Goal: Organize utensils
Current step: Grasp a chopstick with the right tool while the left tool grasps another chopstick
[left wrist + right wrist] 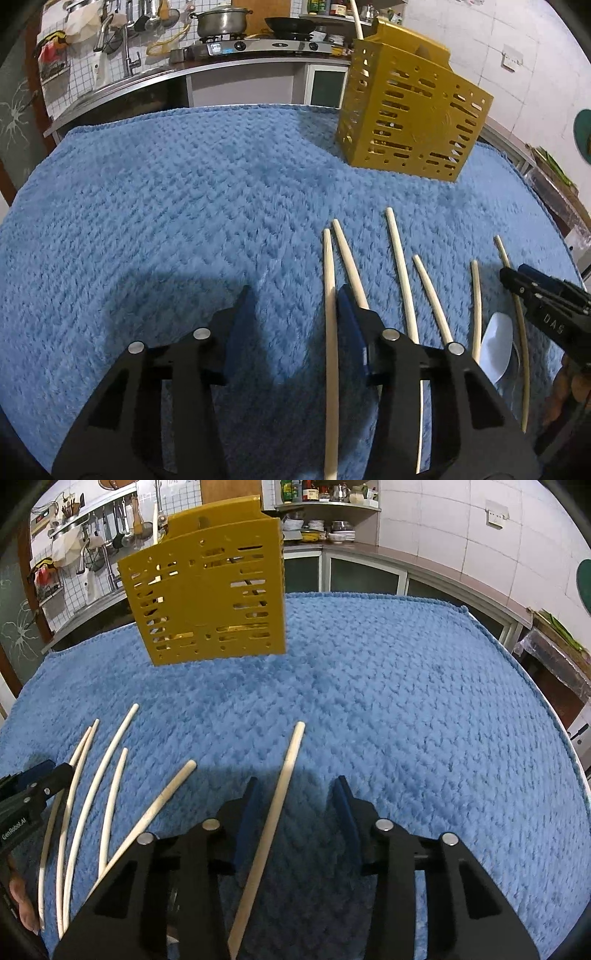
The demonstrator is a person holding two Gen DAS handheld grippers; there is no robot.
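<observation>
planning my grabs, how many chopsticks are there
7: six chopsticks lie in a row on the towel, one stands in the holder. More may hide inside it.

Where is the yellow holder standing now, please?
The yellow holder stands upright at the far side of the blue towel, beyond the loose chopsticks. It appears upper right in the left wrist view and upper left in the right wrist view.
</observation>
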